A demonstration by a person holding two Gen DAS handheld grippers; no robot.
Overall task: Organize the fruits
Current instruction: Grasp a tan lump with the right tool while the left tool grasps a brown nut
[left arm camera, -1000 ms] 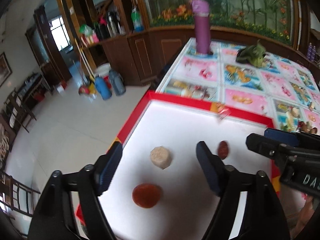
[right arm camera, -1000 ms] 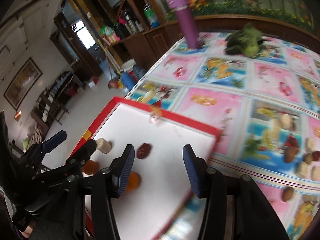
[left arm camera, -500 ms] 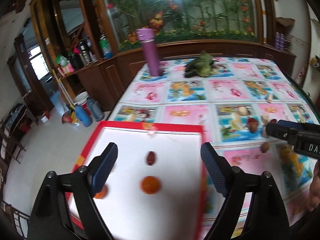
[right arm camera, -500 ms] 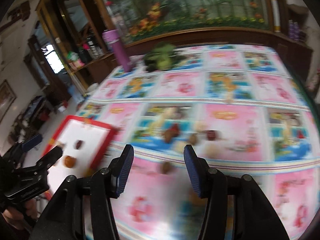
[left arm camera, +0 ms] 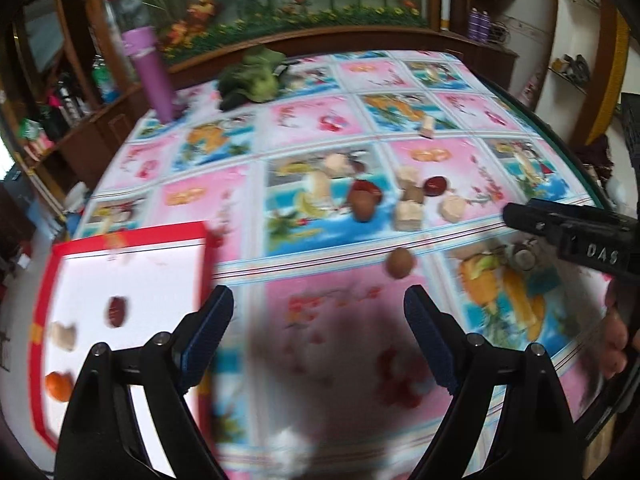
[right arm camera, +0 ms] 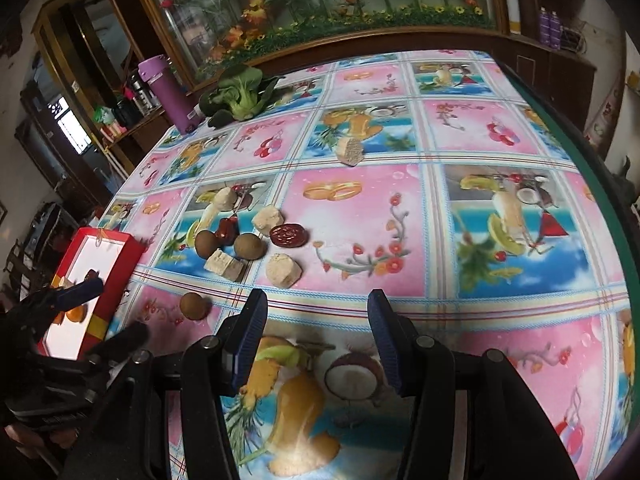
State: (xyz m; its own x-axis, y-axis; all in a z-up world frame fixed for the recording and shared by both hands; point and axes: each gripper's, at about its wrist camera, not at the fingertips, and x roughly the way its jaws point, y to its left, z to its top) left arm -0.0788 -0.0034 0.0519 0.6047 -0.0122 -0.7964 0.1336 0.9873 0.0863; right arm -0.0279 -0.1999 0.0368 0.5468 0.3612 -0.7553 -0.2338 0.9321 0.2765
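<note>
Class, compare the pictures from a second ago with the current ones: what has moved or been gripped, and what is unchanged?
Both grippers swung rightward, away from the red-rimmed tray toward the loose fruit on the tablecloth. The left gripper left the tray; the right gripper now faces the pale chunk. Nothing was gripped or released. Both stay open and empty; the tray's date, pale piece and orange fruit remain.

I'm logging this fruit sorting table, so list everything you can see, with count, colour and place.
tray: one, red rim, white floor, table's left edge
fruits in tray: three, dark red, beige, orange
brown round fruits: three, table middle-left
red dates: two, beside them
beige chunks: five, around that cluster, one farther back
bottle: one, purple, far left
leafy greens: one bunch, beside bottle
tablecloth: one, pink and blue
left gripper: open, empty
right gripper: open, empty
</note>
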